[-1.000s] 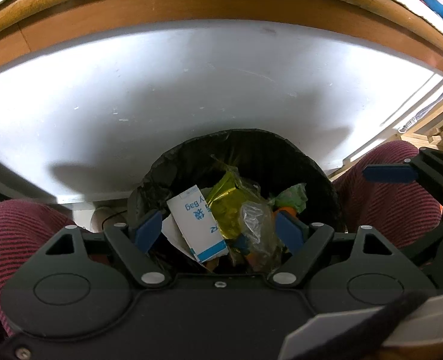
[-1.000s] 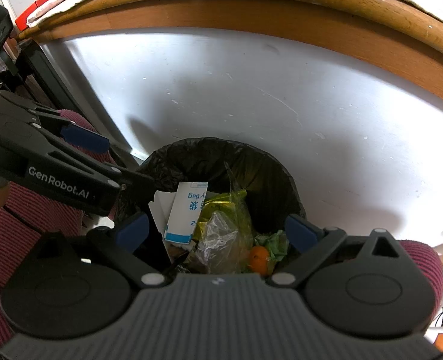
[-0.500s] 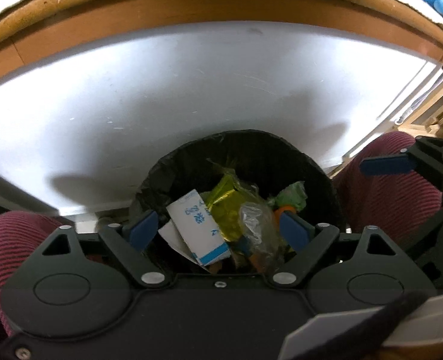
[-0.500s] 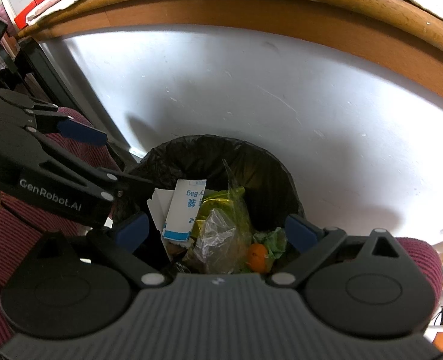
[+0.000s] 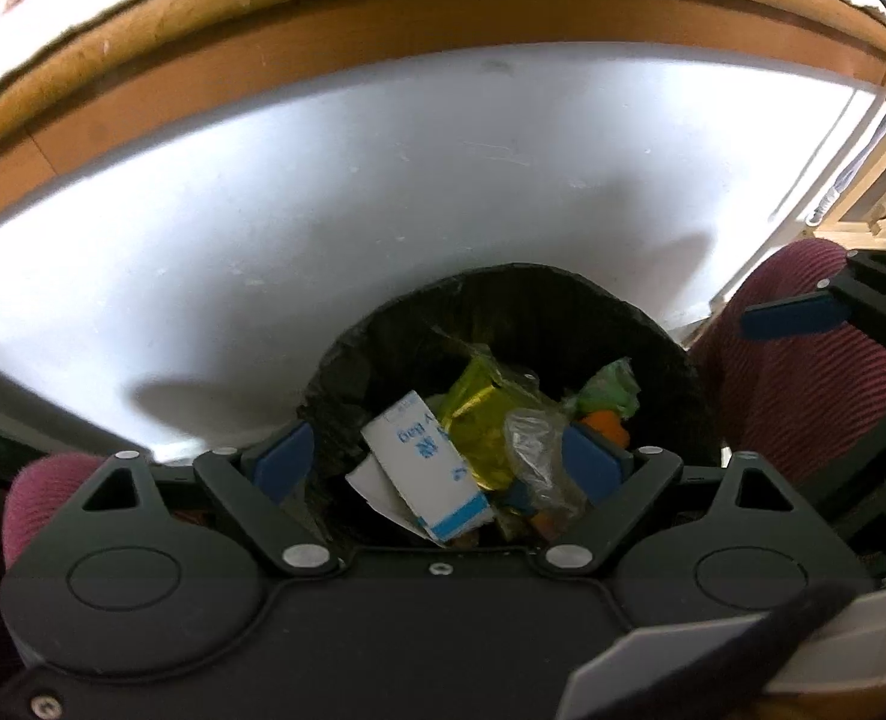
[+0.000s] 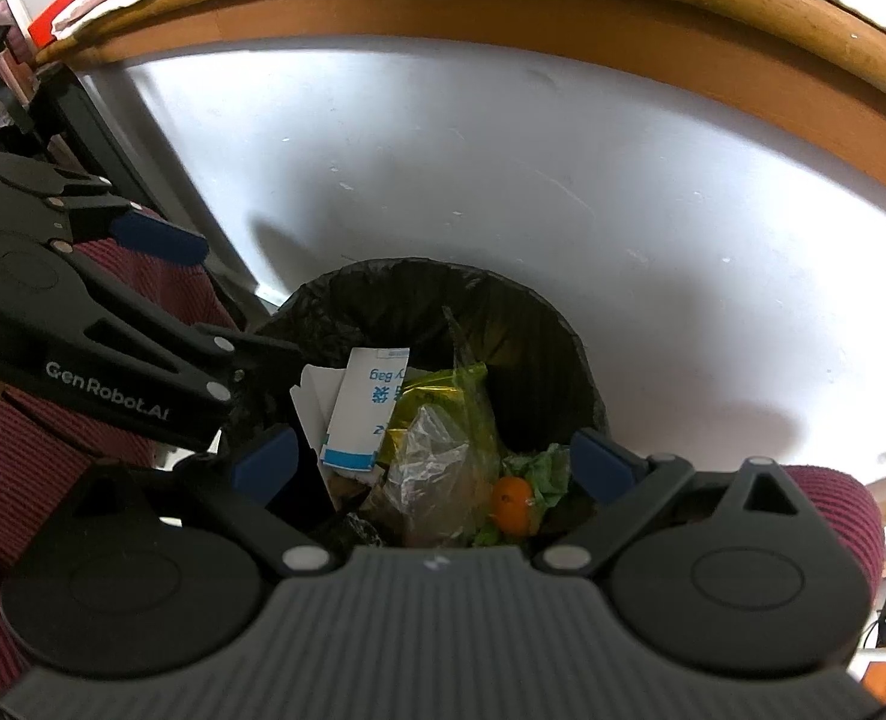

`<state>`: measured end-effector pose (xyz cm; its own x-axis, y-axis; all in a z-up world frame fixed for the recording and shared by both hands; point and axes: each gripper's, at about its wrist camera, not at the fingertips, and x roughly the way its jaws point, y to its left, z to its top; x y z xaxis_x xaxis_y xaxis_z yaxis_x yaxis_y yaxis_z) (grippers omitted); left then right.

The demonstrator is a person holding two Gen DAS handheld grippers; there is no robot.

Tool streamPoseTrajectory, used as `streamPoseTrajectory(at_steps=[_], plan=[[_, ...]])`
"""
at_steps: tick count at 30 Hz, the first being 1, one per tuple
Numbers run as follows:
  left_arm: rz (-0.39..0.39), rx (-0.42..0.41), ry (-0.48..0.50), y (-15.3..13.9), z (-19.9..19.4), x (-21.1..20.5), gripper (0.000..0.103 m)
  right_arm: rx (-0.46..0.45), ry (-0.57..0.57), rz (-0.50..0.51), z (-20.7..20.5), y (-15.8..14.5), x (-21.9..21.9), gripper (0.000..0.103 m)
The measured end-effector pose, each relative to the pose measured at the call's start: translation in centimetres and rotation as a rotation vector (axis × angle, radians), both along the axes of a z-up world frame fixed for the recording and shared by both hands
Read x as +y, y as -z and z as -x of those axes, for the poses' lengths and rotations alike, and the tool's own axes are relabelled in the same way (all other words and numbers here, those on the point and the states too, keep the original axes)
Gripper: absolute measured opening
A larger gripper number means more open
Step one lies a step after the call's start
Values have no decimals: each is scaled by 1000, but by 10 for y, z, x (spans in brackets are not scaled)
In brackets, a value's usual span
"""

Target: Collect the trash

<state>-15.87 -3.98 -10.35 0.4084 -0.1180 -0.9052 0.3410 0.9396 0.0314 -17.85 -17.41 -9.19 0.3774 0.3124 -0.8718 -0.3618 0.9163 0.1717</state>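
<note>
Both wrist views look down into a bin lined with a black bag (image 5: 563,312), low in the centre of each frame, against a white panel (image 5: 323,192) under a curved wooden edge (image 5: 383,30). The left gripper (image 5: 437,462) and the right gripper (image 6: 434,462) each hang over the bin mouth with jaws spread wide and empty. The trash lies inside the bin: a white-and-blue packet (image 5: 425,462), yellow foil (image 5: 479,414), clear plastic wrap (image 6: 437,468), green paper (image 5: 608,387) and an orange piece (image 6: 512,501). Maroon ribbed trouser legs (image 5: 803,372) flank the bin at the frame edges.
</note>
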Motion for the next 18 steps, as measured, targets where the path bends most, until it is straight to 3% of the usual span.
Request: streamPoseTrajectory(at_steps=[7,18], plan=[[34,36,-9,0,-3,4,90,0,6,-1,0,0,1,101],[29,18,-11,-1,-3,6,94,-2,15,-7,0,-2,-1,101]])
